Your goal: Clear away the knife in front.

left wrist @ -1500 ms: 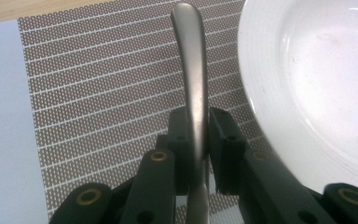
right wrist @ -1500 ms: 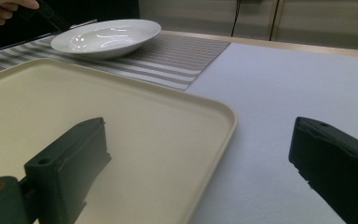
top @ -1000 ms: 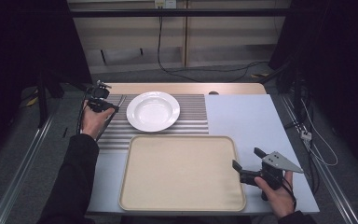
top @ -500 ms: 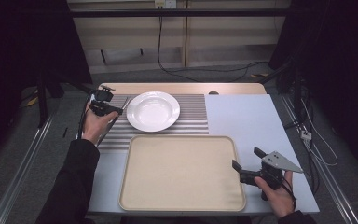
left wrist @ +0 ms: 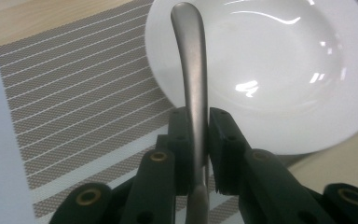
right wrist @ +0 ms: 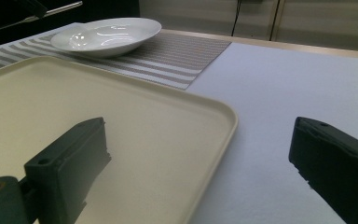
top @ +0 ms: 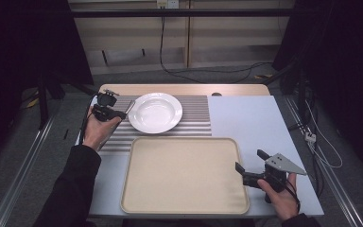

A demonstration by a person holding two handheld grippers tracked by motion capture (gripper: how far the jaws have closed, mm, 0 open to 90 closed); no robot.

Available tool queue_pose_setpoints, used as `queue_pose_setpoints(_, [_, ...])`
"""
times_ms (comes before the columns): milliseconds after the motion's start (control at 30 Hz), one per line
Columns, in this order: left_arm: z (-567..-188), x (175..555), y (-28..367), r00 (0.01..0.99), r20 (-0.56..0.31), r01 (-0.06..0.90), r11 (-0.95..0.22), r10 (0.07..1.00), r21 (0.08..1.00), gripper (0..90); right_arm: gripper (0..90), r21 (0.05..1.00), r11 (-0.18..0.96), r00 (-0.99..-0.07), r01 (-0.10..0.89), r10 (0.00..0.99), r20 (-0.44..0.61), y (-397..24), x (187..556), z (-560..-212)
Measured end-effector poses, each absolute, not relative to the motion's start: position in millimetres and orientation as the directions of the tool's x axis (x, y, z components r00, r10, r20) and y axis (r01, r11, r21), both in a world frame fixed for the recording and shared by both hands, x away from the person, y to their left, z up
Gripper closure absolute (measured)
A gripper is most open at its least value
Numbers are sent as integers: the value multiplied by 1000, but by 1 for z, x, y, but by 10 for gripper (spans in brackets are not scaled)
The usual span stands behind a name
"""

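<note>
My left gripper (top: 122, 113) is at the table's far left, shut on the handle of a metal utensil (top: 129, 107). In the left gripper view the handle (left wrist: 189, 60) rises from between the jaws (left wrist: 196, 119), and its tip lies over the left rim of a white plate (left wrist: 279, 70). The utensil's head is hidden. The plate (top: 155, 112) stands empty on a striped placemat (top: 194, 118). My right gripper (top: 248, 159) is open with nothing between its fingers, level over the right edge of a beige tray (top: 184, 175). In the right gripper view (right wrist: 200, 130) the tray (right wrist: 121, 116) is bare.
A pale blue mat (top: 250, 118) covers the table's right side, and the wooden table edge (top: 184, 89) runs along the back. Cables lie on the floor behind the table. Metal rails run along both sides.
My left gripper has moved a little nearer and to the right with the utensil, closer to the plate's left rim. The right gripper has stayed where it was.
</note>
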State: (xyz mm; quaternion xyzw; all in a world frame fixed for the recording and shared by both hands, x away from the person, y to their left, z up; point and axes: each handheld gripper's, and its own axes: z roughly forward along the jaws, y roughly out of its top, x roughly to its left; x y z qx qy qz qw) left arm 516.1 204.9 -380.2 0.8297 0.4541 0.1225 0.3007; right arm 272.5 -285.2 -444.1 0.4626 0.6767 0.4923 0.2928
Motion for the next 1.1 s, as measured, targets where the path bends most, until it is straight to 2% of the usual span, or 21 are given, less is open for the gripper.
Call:
queue_pose_setpoints(300, [-371,499,191,608,-54,641,-450,792,622,797,43,937,85,-401,339,914,62,-285,272,-444])
queue_pose_setpoints(600, [-371,485,181,612,-96,639,-420,785,644,797,43,938,88,-401,334,914,57,-286,272,-444])
queue_pose_setpoints(733, [-373,479,174,648,-84,627,-468,757,623,797,43,938,87,-401,336,914,59,-285,272,-444])
queue_pose_setpoints(900, [-377,473,166,666,-110,626,-472,738,621,796,43,937,86,-399,339,915,60,-285,272,-444])
queue_pose_setpoints(1000, [-377,470,161,683,-83,611,-504,726,610,796,43,938,86,-398,335,915,59,-285,272,-444])
queue_pose_setpoints(1067, [-378,469,157,682,-113,621,-490,723,613,796,43,939,86,-399,334,915,58,-286,272,-444])
queue_pose_setpoints(1100, [-379,468,156,688,-89,611,-508,720,607,796,43,938,86,-398,335,916,58,-286,271,-444])
